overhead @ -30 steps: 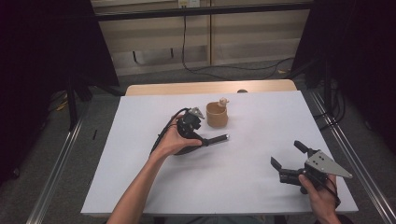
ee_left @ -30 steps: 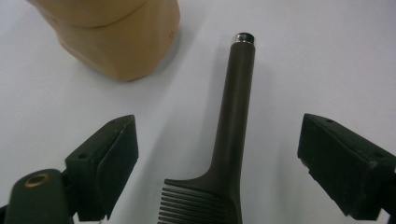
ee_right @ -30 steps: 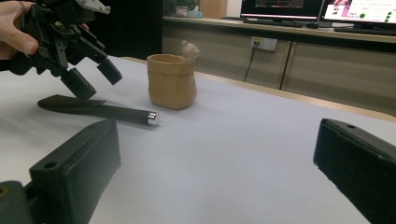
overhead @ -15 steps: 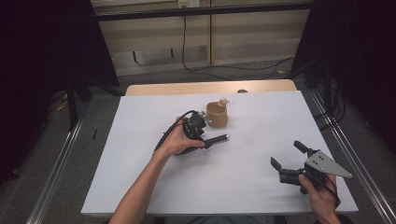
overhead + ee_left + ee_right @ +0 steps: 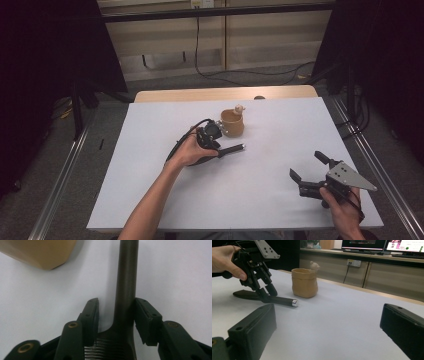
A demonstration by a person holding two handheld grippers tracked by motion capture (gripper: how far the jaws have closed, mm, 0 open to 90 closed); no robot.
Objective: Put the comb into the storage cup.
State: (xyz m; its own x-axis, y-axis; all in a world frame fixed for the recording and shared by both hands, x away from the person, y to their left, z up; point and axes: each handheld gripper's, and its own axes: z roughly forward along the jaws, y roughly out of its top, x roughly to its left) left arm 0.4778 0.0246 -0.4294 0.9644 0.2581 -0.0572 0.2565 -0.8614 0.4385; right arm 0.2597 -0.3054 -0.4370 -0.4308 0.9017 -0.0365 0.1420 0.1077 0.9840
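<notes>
A black utensil [image 5: 231,149] with a round, silver-tipped handle lies flat on the white table [image 5: 150,200], just in front of a tan cup [image 5: 233,124] with a small figure on its rim. My left gripper [image 5: 212,142] points down over it. In the left gripper view the handle [image 5: 127,270] runs between my jaws, which have just been closing. One pad [image 5: 143,315] touches the handle, while the other pad [image 5: 92,312] stands a little off it. My right gripper [image 5: 305,164] rests open near the front right, nothing between its fingers.
The table's far edge shows a bare wooden strip [image 5: 225,93]. Metal rails [image 5: 60,170] run along both sides. In the right gripper view the cup [image 5: 304,283] stands behind the utensil [image 5: 282,300], with white tabletop between them and my right gripper [image 5: 329,320].
My left hand has edged slightly toward the cup, over the utensil. The right hand has kept still.
</notes>
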